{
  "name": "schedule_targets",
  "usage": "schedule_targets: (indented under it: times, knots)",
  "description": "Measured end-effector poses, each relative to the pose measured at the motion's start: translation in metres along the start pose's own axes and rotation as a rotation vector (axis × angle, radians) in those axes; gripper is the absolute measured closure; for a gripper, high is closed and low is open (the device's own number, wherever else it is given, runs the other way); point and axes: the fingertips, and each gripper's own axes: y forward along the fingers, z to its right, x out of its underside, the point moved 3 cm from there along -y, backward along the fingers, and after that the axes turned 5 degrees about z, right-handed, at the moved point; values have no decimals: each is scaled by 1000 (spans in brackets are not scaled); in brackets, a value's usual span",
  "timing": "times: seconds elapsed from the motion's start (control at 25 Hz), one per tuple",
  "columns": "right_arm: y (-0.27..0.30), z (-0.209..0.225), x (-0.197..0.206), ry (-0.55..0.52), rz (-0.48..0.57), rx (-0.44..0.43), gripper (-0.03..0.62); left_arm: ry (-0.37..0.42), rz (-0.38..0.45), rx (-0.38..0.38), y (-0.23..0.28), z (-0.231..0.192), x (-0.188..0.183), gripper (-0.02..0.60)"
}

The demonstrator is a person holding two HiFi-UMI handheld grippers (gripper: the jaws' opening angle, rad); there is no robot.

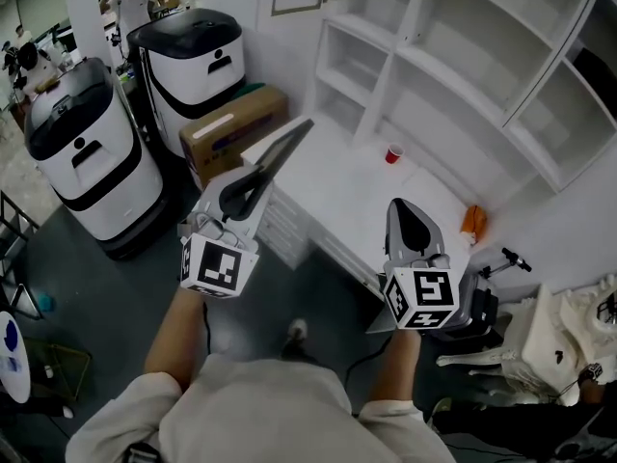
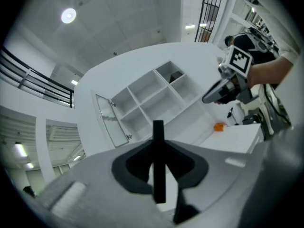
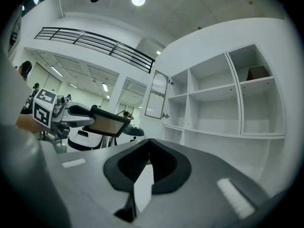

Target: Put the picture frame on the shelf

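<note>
While left tool [image 1: 253, 179] clamps picture frame [image 1: 286, 147] | lower end hidden inside tool

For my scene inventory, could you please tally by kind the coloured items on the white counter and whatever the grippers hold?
Dark-edged rectangular picture frame: 1
Small red cup: 1
Small orange object: 1
Total: 3

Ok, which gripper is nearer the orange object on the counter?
Right. The right gripper hovers just left of the orange object; the left gripper, holding the picture frame, is well off to the left.
</note>
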Motion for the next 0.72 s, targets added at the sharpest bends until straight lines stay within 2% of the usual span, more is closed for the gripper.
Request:
schedule_targets:
  times: [0.28, 0.48, 0.72]
  knots:
    - [48, 42, -13, -5, 13, -33, 588, 59, 10, -14, 58, -25, -6, 509]
    - [81, 75, -18, 76, 29, -103, 588, 175, -7, -15, 108, -37, -13, 509]
    - [117, 114, -27, 36, 32, -156, 588, 243, -23, 1, 162, -49, -25, 509]
